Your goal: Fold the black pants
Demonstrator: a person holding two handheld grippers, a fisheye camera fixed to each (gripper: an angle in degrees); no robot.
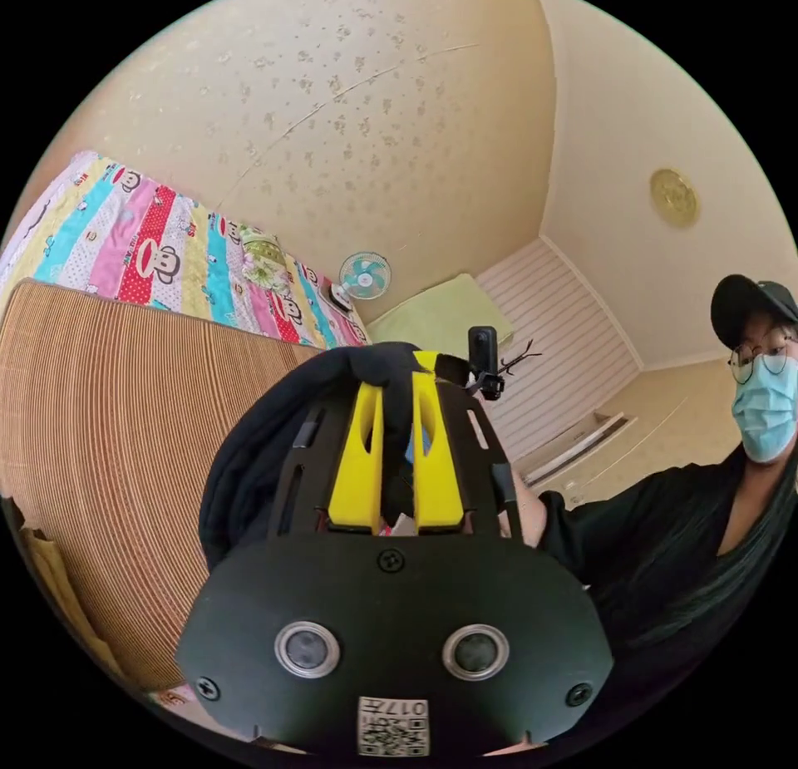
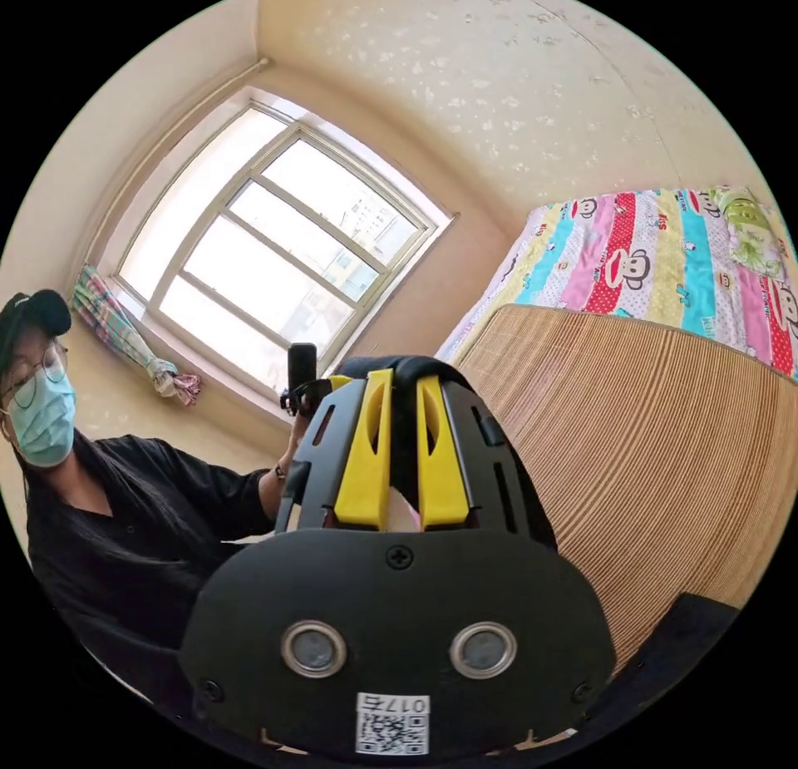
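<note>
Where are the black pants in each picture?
Left gripper view: the black pants sit at the middle, pinched between the yellow jaws of the left gripper and bulging out to its left.
Right gripper view: black cloth shows at the middle, between the yellow jaws of the right gripper.
Shared landmark: the striped cartoon blanket, behind the woven mat.

A bed (image 1: pixel 125 436) is covered near the camera by a tan ribbed bamboo mat (image 2: pixel 665 453) laid directly on it. Beyond the mat, at the far end against the wall, lies a bright striped quilt (image 2: pixel 632 262) with cartoon monkey faces. A green patterned pillow (image 1: pixel 264 262) rests on the quilt.
</note>
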